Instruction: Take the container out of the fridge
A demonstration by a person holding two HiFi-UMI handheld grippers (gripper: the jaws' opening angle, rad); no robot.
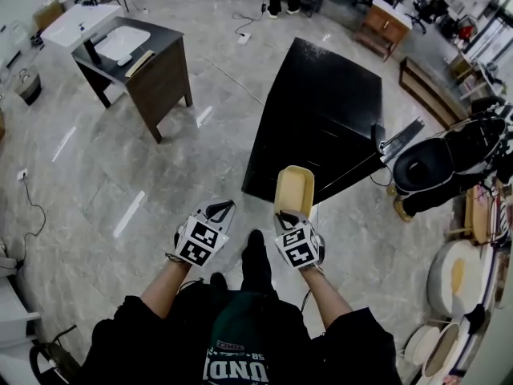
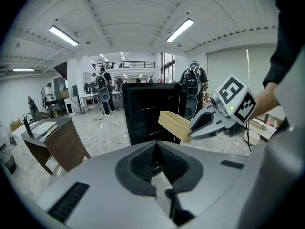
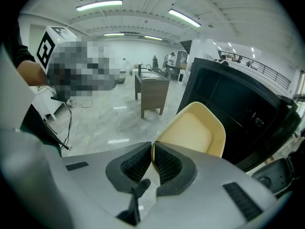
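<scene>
Pale marble floor spreads through a wide open hall. Over it, the right tool is clenched on the rim of a beige oval plastic container, which it holds in the air, hollow side up, outside and just in front of the black box-shaped fridge. Beside it hovers the left tool, jaws pressed together with nothing between them. Well off to the left stands a dark brown wooden table carrying a white basin.

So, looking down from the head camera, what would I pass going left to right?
dark wooden sink table → left gripper → right gripper, which grips the beige container
</scene>
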